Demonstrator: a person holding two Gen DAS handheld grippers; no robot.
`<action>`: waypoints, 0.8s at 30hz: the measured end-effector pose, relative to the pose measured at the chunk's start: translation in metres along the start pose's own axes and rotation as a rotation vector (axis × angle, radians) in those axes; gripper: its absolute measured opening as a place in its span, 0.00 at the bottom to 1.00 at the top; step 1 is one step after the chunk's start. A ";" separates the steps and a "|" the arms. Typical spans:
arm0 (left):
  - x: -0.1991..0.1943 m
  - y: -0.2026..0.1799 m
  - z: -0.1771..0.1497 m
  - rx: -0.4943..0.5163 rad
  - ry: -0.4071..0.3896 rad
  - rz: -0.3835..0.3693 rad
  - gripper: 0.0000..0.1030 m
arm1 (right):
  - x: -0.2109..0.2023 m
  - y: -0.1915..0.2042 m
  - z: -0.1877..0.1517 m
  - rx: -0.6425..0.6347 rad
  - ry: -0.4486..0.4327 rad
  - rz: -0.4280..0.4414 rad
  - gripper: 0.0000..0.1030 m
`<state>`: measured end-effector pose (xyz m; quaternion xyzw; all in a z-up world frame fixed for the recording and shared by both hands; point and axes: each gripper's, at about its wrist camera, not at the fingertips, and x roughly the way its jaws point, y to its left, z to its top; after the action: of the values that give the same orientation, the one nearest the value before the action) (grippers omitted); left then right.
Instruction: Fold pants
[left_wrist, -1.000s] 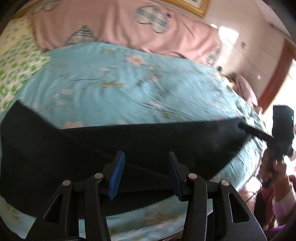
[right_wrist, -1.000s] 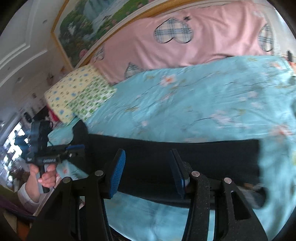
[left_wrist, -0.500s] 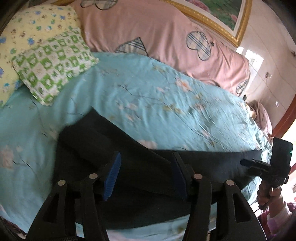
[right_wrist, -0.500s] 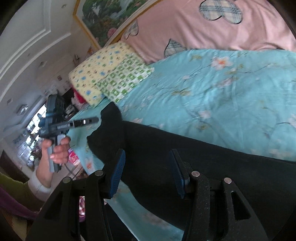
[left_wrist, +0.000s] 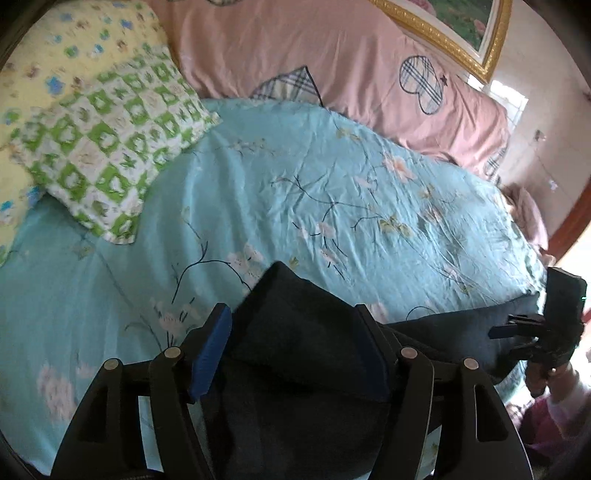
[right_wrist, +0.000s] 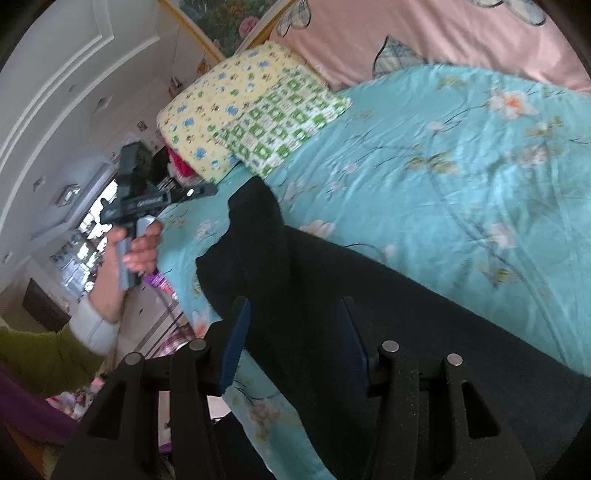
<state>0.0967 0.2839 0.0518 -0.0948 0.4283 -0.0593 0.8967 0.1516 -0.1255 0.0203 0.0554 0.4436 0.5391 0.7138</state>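
The black pants (left_wrist: 303, 332) lie as a long strip along the front of the turquoise bed. Their left end (right_wrist: 255, 221) is bunched up into a peak. My left gripper (left_wrist: 291, 347) hovers over that end, and its jaws are opening. The cloth lies below them, untouched by the blue pads (left_wrist: 210, 350). In the right wrist view the left gripper (right_wrist: 207, 190) is in a hand (right_wrist: 136, 247), apart from the pants. My right gripper (right_wrist: 293, 343) is open above the middle of the strip (right_wrist: 369, 295). From the left wrist view the right gripper (left_wrist: 496, 332) is at the pants' right end.
A green-checked pillow (left_wrist: 110, 140) rests on a yellow one (right_wrist: 207, 107) at the back left of the flowered sheet (left_wrist: 332, 184). A pink quilt (left_wrist: 295, 48) lines the headboard side. The bed's front edge drops to the floor (right_wrist: 159, 321) at the left.
Both views have swung left toward the pillow end of the pants. The left gripper has come away from the pants' bunched left end and its jaws have spread wider. The right jaws look unchanged.
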 end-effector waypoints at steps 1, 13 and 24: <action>0.005 0.008 0.006 0.002 0.016 -0.012 0.66 | 0.007 0.001 0.002 -0.003 0.015 0.005 0.49; 0.067 0.035 0.038 0.037 0.244 -0.174 0.70 | 0.059 -0.006 0.017 0.017 0.150 0.040 0.49; 0.068 0.013 0.023 0.158 0.236 -0.150 0.34 | 0.081 0.005 0.013 -0.026 0.197 0.057 0.23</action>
<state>0.1571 0.2866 0.0113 -0.0481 0.5164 -0.1705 0.8378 0.1594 -0.0514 -0.0155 0.0055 0.5028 0.5678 0.6518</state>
